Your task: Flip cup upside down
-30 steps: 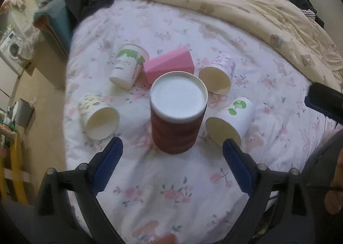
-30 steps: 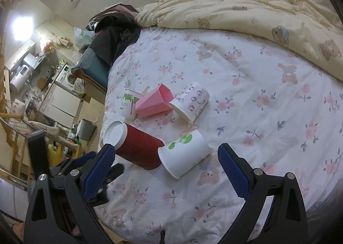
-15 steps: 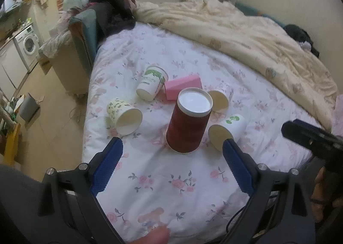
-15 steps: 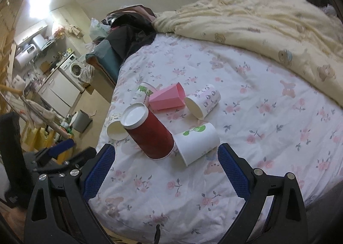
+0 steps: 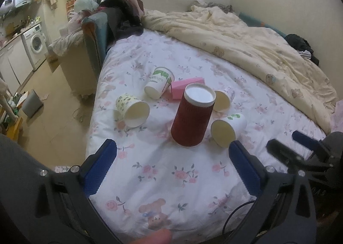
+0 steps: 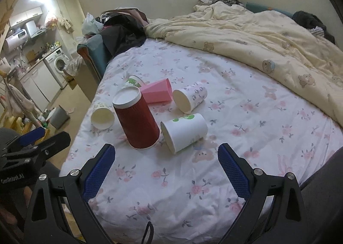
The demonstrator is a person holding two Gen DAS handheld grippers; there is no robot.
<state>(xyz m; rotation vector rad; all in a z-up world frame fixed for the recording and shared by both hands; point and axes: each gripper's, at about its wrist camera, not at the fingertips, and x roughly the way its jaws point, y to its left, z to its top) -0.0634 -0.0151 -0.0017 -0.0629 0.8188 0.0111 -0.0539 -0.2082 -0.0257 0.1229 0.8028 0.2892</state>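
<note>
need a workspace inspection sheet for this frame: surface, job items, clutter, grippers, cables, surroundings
Surface: bed sheet, white floral, wrinkled.
Job's things: red cup stands upside down, base up. Four paper cups lie on their sides: green-leaf cup, purple-print cup, yellow-print cup, green-logo cup. Pink cup also on its side.
Clutter: cream quilt bunched along the far side; dark clothes at the bed's corner.
Grippers: left gripper open, empty; right gripper open, empty; both short of the cups.
Cables: black cable by the bed's near edge.
Surroundings: washing machine, grey bin on the floor.
</note>
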